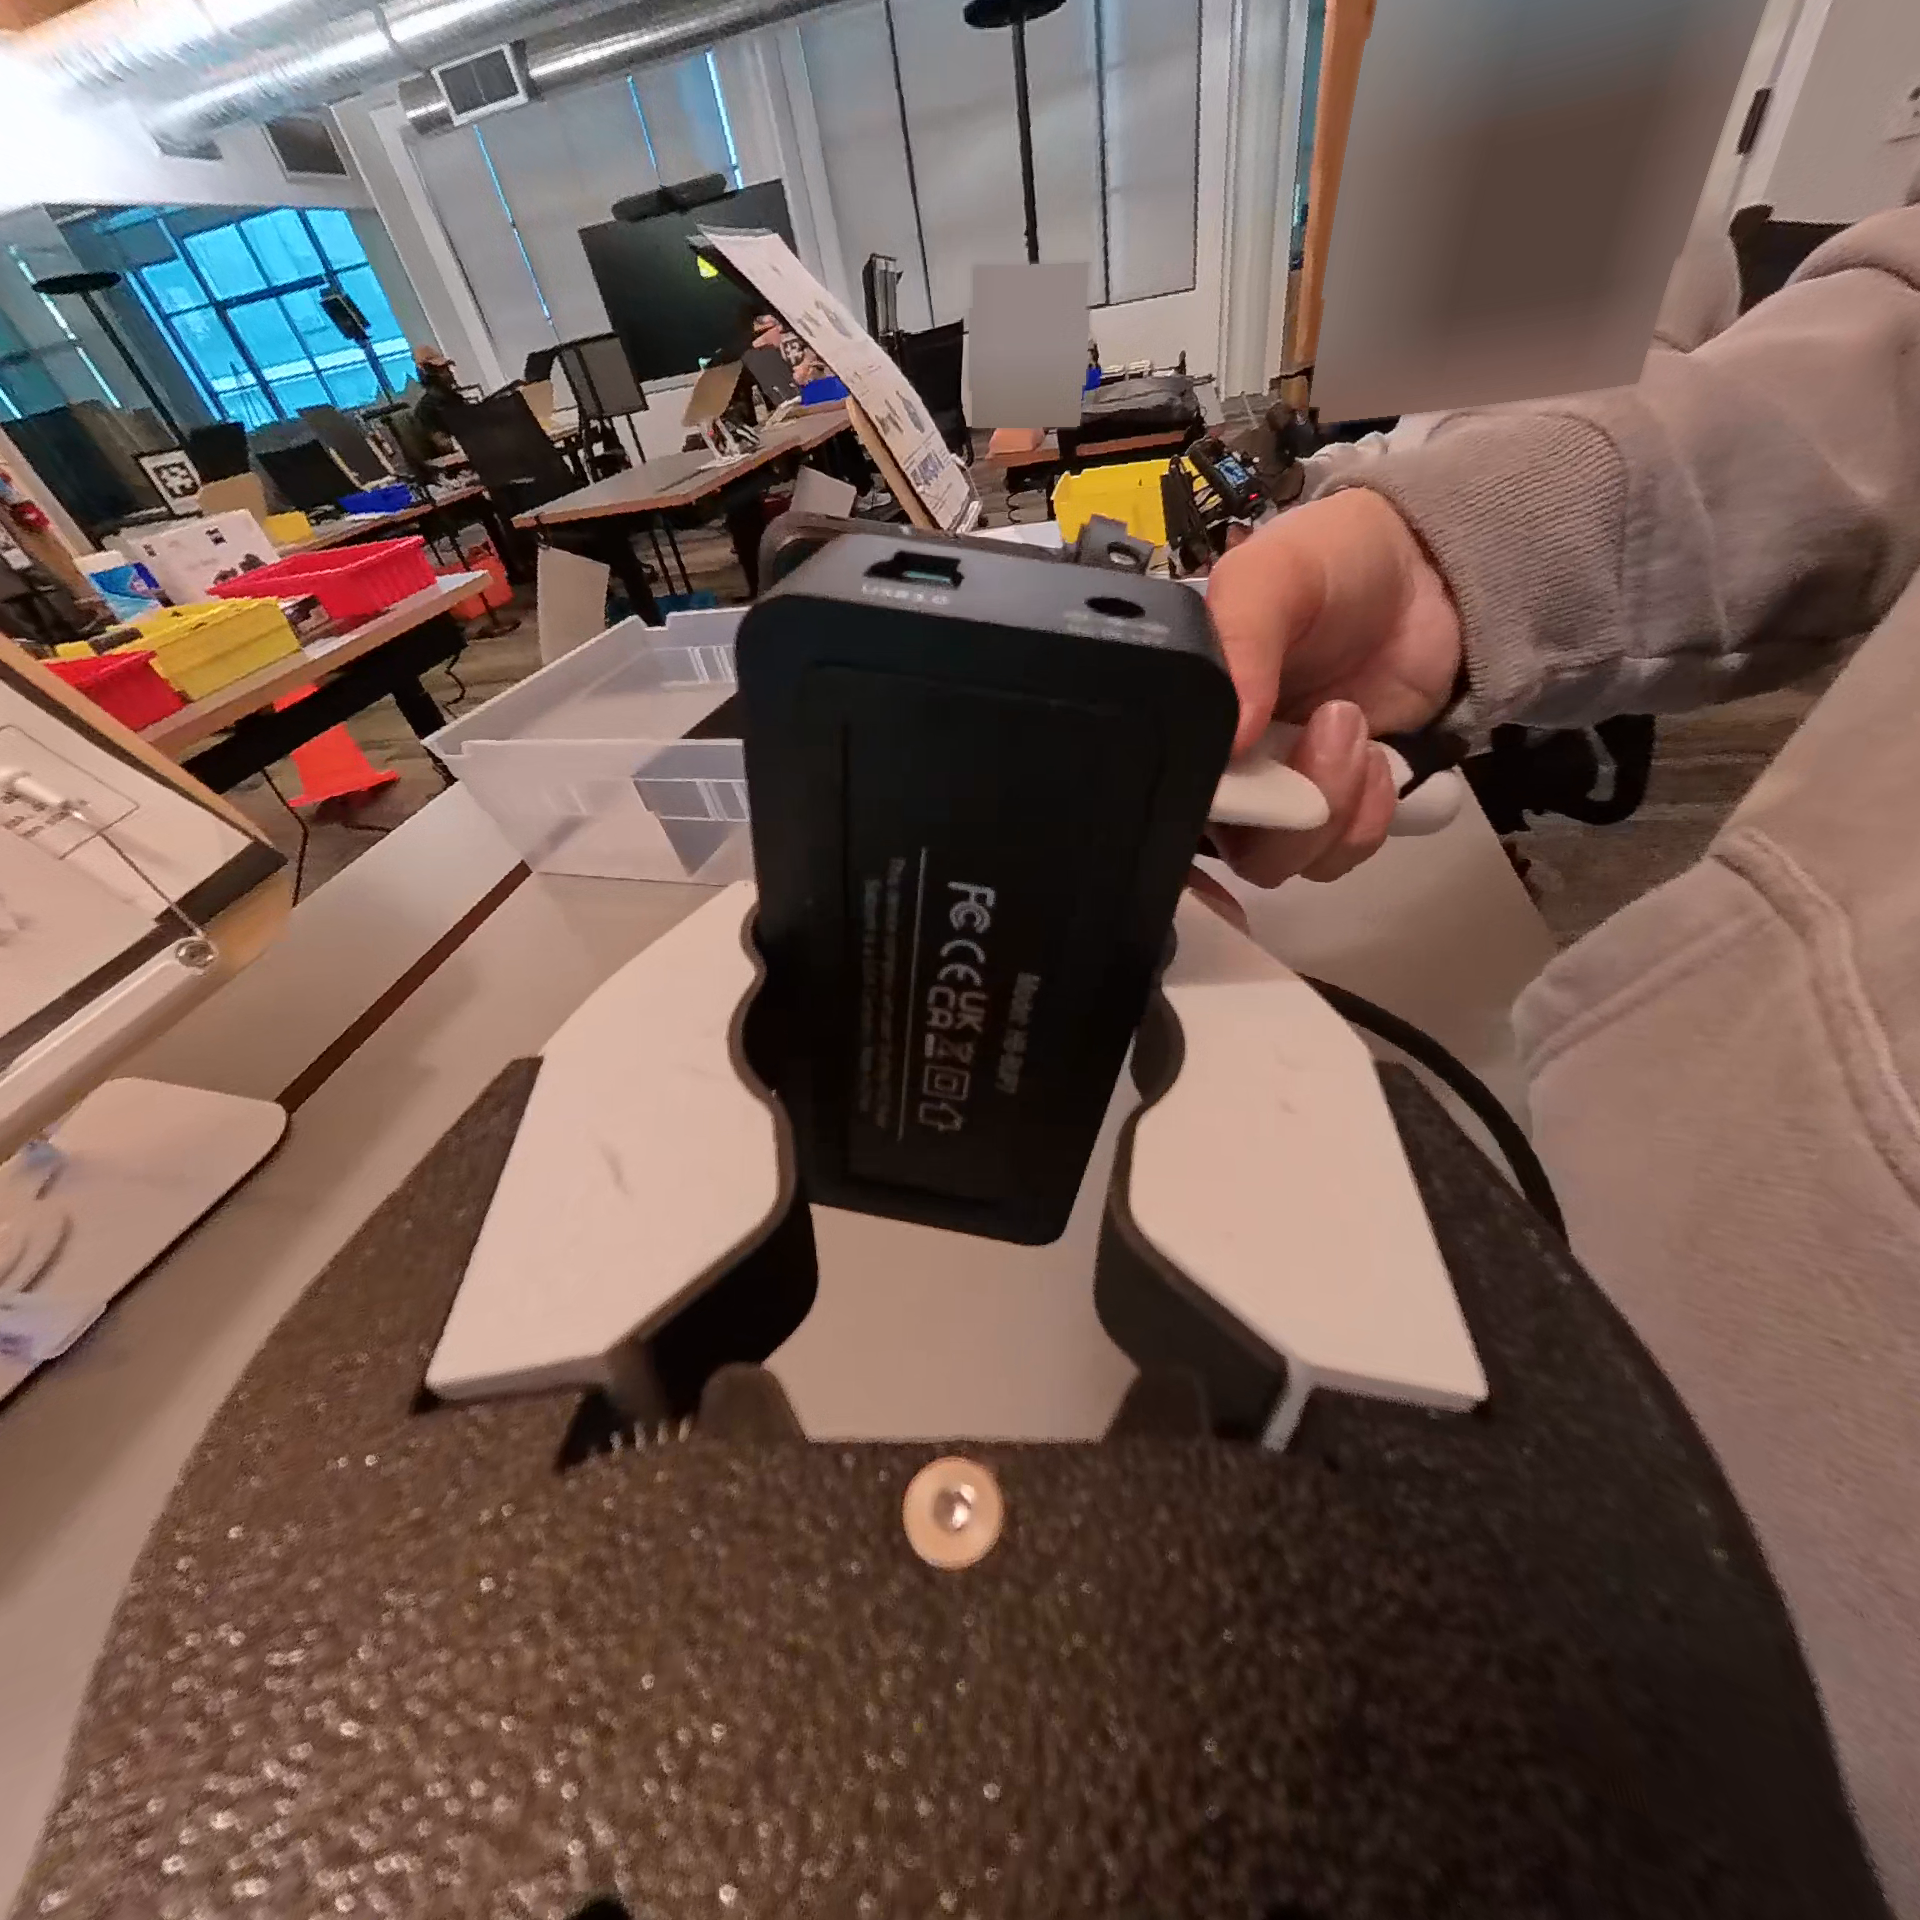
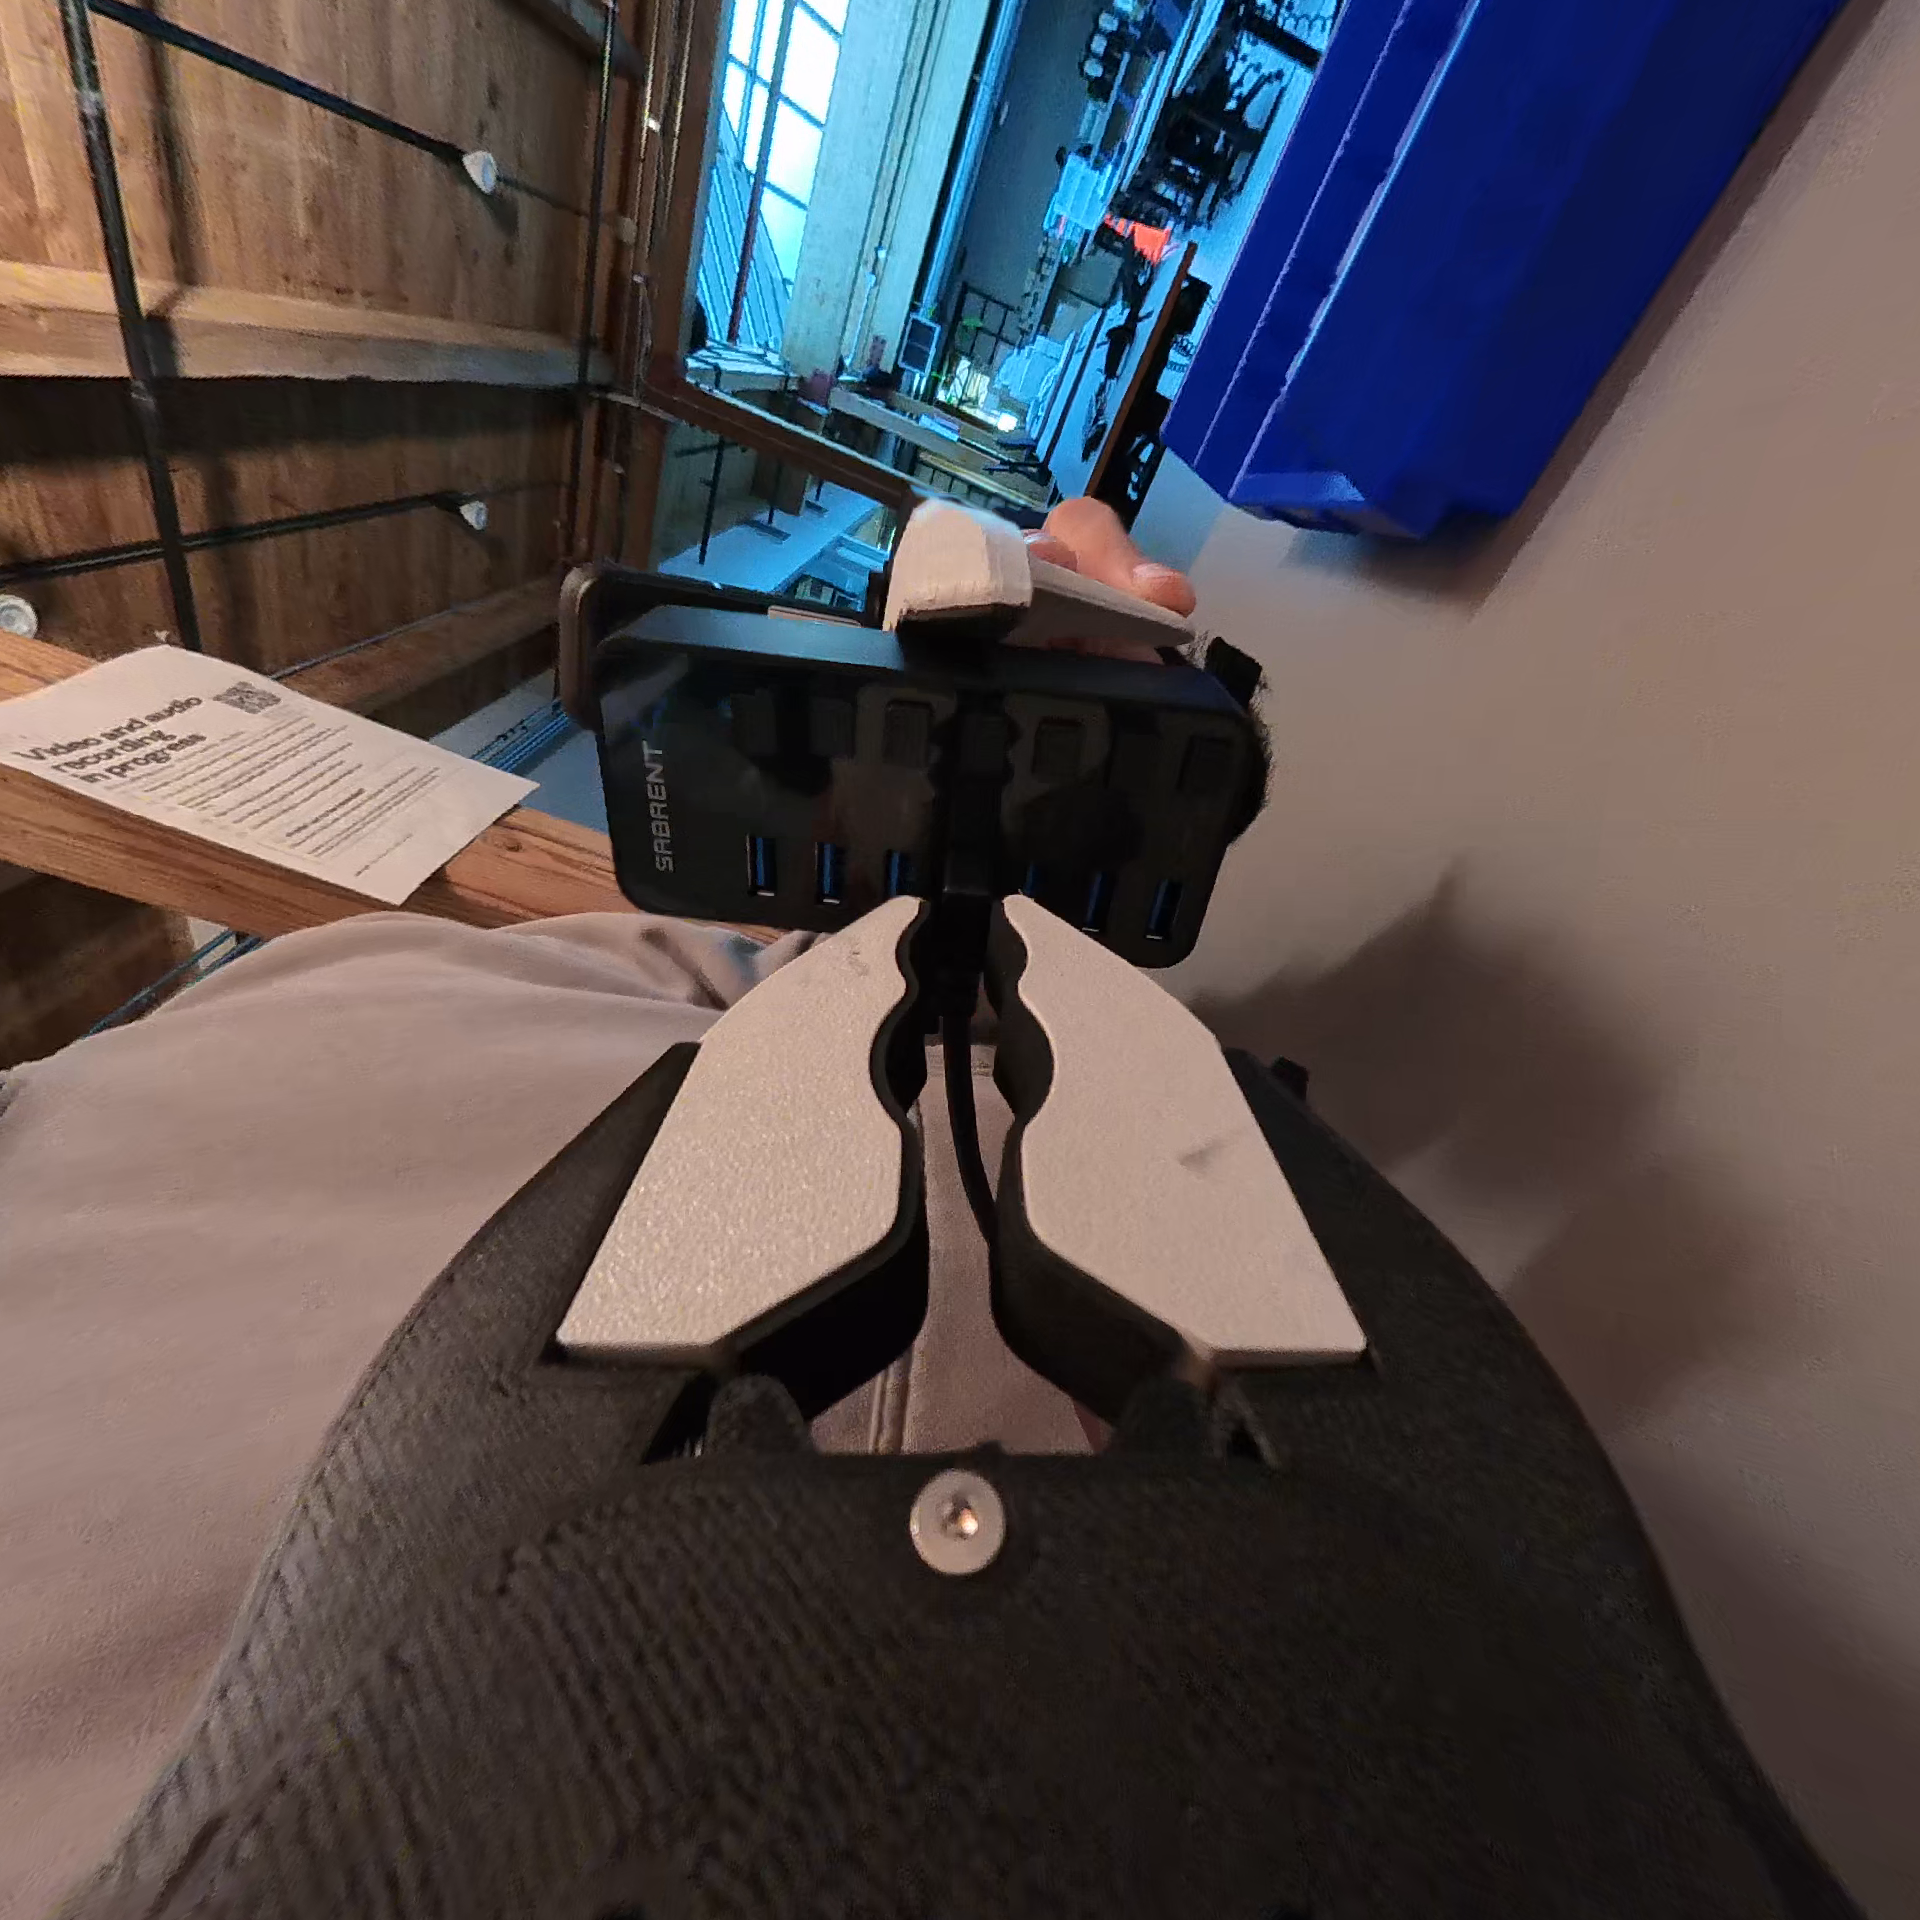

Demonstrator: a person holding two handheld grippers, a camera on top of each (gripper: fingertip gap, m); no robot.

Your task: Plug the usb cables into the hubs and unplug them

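Note:
In the left wrist view my left gripper (image 1: 961,935) is shut on a black USB hub (image 1: 987,810), held upright by its long sides with its labelled underside facing the camera. A hand (image 1: 1340,644) holds the right gripper (image 1: 1268,800) just behind the hub's right edge. In the right wrist view my right gripper (image 2: 961,920) is shut on the plug of a black USB cable (image 2: 961,1101). The plug meets a middle port on the hub's front face (image 2: 831,769). How deep it sits is hidden. A white finger of the left gripper (image 2: 966,582) clamps the hub's far edge.
A clear plastic bin (image 1: 582,748) stands on the pale table (image 1: 312,1039) behind the hub. A framed sign (image 1: 83,831) stands at the left. A grey sleeve (image 1: 1714,935) fills the right. A blue bin (image 2: 1507,260) and a printed sheet (image 2: 260,769) show in the right wrist view.

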